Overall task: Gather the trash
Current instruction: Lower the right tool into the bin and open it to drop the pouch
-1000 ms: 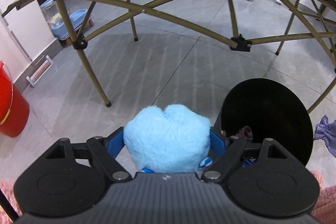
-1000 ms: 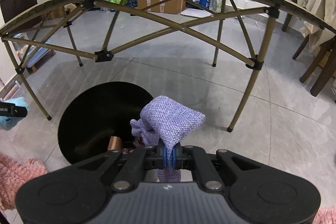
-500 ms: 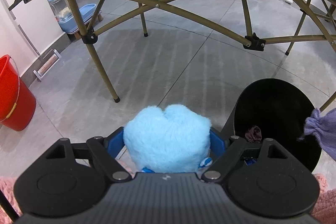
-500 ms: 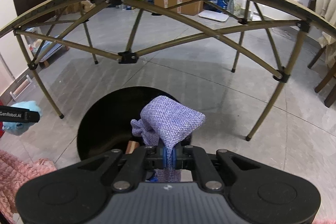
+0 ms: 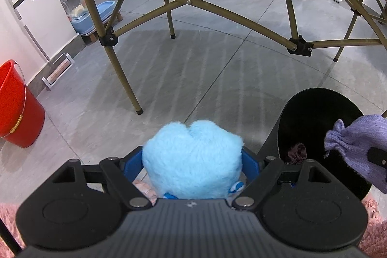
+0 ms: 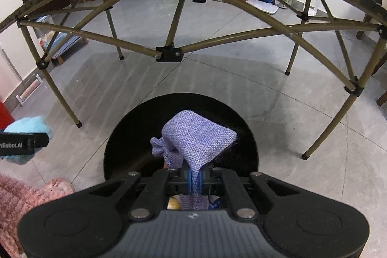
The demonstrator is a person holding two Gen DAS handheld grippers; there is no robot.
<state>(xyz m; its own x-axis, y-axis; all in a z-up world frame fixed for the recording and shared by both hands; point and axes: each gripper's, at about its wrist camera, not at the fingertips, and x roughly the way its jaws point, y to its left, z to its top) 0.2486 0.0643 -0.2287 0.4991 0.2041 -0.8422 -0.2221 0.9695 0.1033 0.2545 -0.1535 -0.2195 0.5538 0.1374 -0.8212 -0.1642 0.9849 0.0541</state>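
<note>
Entry: two soft items in tongs at a black bin, drop pending.

Left tongs [image 5: 193, 161] hold the blue plush [image 5: 192, 158] wide, over bare floor at 9 o'clock of the black bin [image 5: 285, 127]; released here it likely misses. Right tongs [image 6: 193, 181] pinch the purple pouch [image 6: 197, 137] by one thin edge above the bin mouth; the fabric may snag on the pads or slip out early near the rim.
</note>
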